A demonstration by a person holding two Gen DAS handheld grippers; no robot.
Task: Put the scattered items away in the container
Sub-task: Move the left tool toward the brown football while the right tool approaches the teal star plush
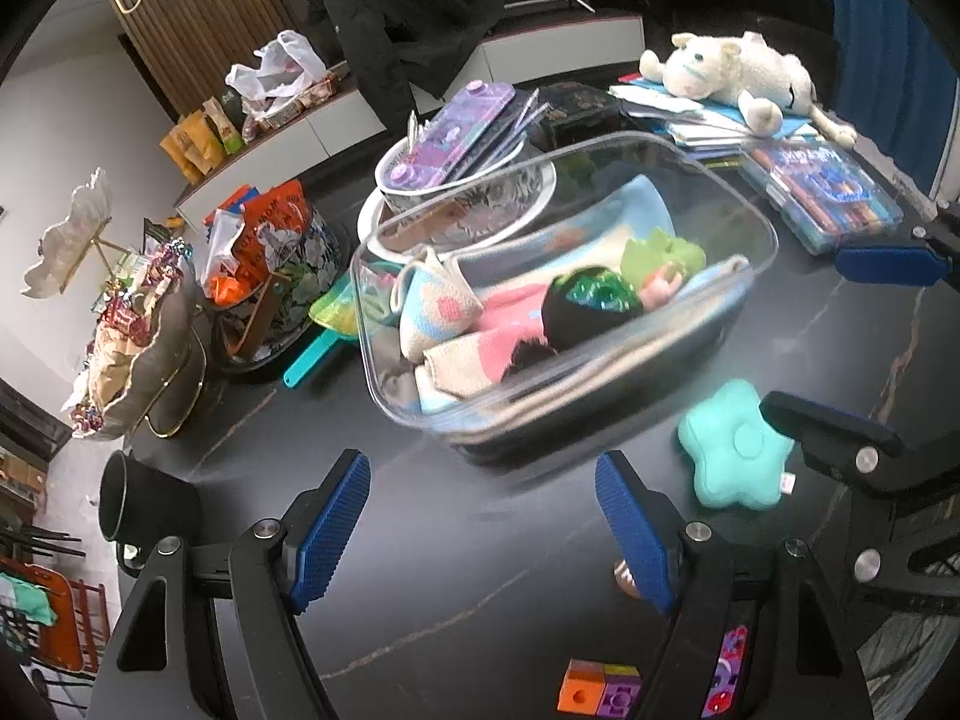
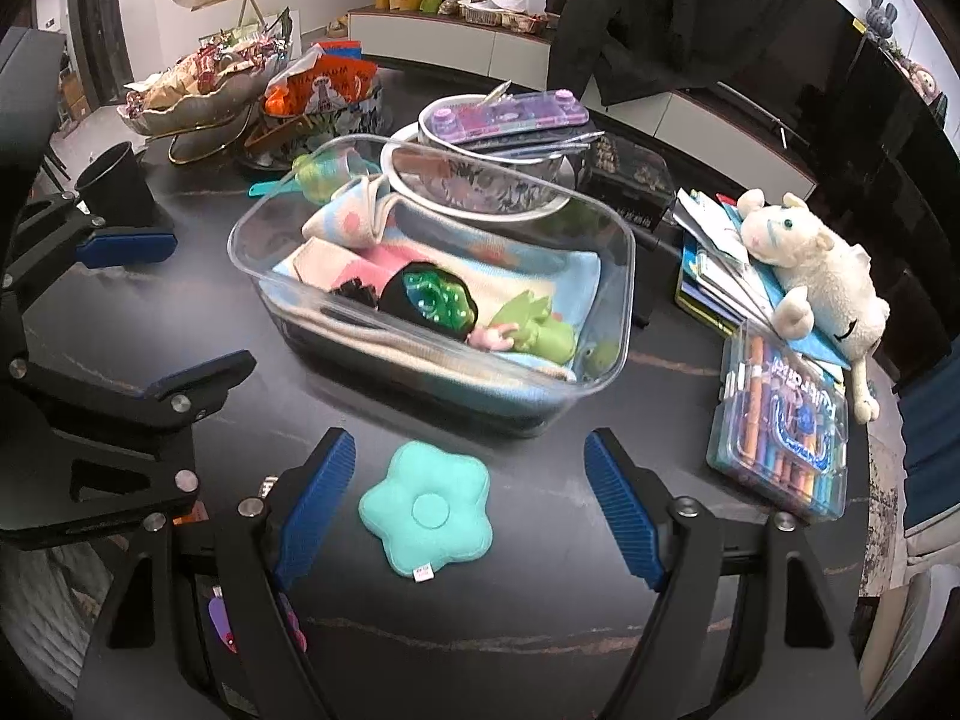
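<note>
A clear plastic container (image 1: 744, 276) (image 2: 624, 276) stands mid-table, holding a folded knit blanket, a black-and-green toy (image 2: 432, 297) and green rubber toys. A teal flower-shaped cushion (image 2: 427, 510) (image 1: 735, 453) lies flat on the dark table just in front of it. My right gripper (image 2: 474, 507) is open, its blue pads on either side of the cushion and just above it. Empty and open, my left gripper (image 1: 483, 534) hovers over bare table left of the cushion. Small orange and purple blocks (image 1: 600, 687) lie near the front edge.
A crayon case (image 2: 780, 426), a plush lamb (image 2: 804, 264) on a stack of books, a patterned bowl (image 2: 480, 180) with a purple toy, snack baskets (image 2: 318, 102) and a black cup (image 2: 114, 186) ring the container. A dark jacket hangs behind the table.
</note>
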